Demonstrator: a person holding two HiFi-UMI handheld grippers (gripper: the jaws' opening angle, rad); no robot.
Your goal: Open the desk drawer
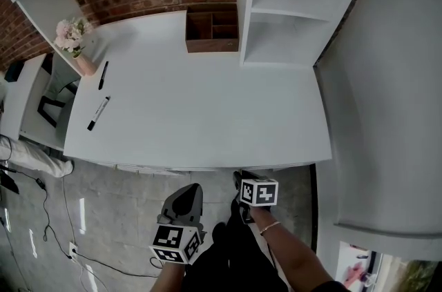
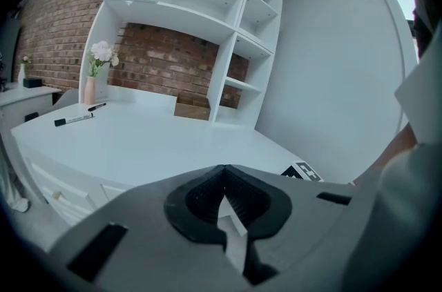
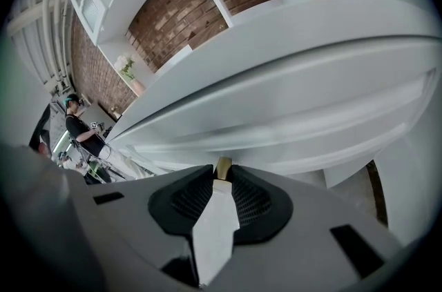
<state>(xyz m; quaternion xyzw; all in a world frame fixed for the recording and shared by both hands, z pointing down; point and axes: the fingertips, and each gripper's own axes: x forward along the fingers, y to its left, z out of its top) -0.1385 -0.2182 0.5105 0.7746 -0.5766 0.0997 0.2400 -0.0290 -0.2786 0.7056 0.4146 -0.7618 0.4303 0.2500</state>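
The white desk (image 1: 207,111) fills the head view, and its drawer front (image 3: 297,121) runs under the desktop edge in the right gripper view. A small brass knob (image 3: 223,167) sticks out of that front. My right gripper (image 3: 223,172) (image 1: 239,178) is at the desk's front edge, its two jaw tips closed on the knob from either side. My left gripper (image 1: 185,195) (image 2: 222,168) hangs lower and to the left, clear of the desk, jaws shut with nothing between them. From the left gripper view I see the desktop (image 2: 159,139) from its front corner.
Two black markers (image 1: 99,112) (image 1: 103,74) and a vase of pink flowers (image 1: 74,42) sit at the desk's left. A wooden organiser (image 1: 212,32) and white shelving (image 1: 290,14) stand at the back. A wall (image 1: 394,111) closes the right side. Cables (image 1: 69,242) lie on the floor. A person (image 3: 79,132) stands far off.
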